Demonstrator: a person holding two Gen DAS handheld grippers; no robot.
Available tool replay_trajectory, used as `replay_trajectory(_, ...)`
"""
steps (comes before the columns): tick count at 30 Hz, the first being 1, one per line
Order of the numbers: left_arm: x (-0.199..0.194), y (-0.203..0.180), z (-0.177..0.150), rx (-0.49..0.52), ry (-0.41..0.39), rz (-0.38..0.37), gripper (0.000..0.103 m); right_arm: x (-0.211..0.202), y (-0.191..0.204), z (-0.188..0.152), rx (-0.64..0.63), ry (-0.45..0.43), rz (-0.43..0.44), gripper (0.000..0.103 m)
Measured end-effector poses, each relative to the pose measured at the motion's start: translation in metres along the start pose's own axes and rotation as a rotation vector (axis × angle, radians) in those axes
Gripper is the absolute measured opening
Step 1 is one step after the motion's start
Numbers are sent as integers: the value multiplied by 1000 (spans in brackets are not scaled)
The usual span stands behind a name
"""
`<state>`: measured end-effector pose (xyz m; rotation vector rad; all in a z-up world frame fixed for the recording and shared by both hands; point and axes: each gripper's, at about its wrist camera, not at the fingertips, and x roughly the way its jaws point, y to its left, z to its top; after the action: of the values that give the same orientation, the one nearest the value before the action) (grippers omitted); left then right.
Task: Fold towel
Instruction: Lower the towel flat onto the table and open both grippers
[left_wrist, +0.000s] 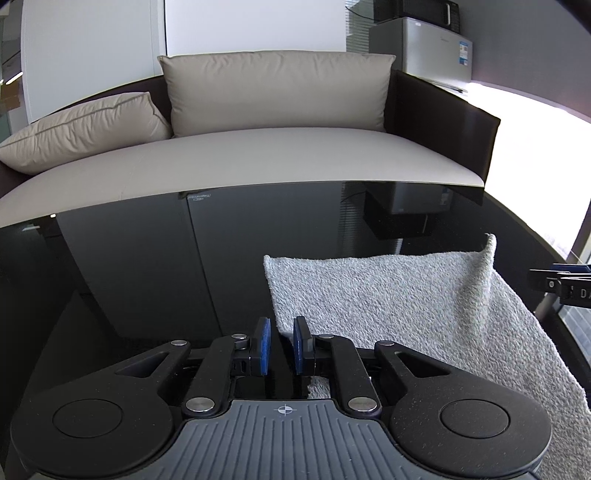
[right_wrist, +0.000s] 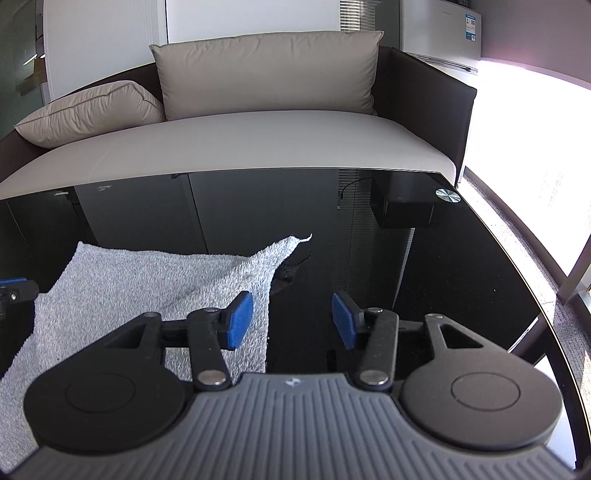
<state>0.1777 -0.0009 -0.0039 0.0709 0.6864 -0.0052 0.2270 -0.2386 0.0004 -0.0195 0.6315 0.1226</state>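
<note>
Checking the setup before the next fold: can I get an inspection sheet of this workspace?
Surface: glossy black table, reflective.
Job's things: grey towel lying partly folded, its far right corner sticking up.
Clutter: nothing seen.
Grippers: left hand-held gripper nearly shut at the towel's near left corner, grip unclear; right hand-held gripper open, straddling the towel's right edge, holding nothing.
Cables: nothing seen on the table.
Surroundings: sofa with two cushions behind the table, small fridge, bright window on the right.

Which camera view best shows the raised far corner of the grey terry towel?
The right wrist view: the grey terry towel's pointed corner stands clear against the black glass table. The left wrist view shows that corner near its right edge, less distinctly.
</note>
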Motion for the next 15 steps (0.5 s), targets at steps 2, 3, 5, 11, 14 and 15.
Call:
replay_trajectory(2, -5, 2, -4, 0, 13, -8, 12, -8, 1, -6, -6, 10, 6, 52)
replay_trajectory(3, -9, 3, -7, -1, 20, -13, 12, -13, 1, -8, -9, 15, 9, 52)
replay_trajectory(5, -16, 6, -13, -6, 37, -23, 13, -22, 3, -13, -32, 22, 5, 52)
replay_trajectory(11, -35, 7, -28, -17, 51, -48, 25, -44, 0, -30, -32, 33, 22, 53)
replay_trajectory(14, -43, 4, -37, -18, 60, -69, 35, -54, 0, -40, -31, 42, 39, 56)
replay_trajectory(15, -46, 2, -39, -18, 60, -72, 35, -57, 0, -43, -39, 46, 39, 57)
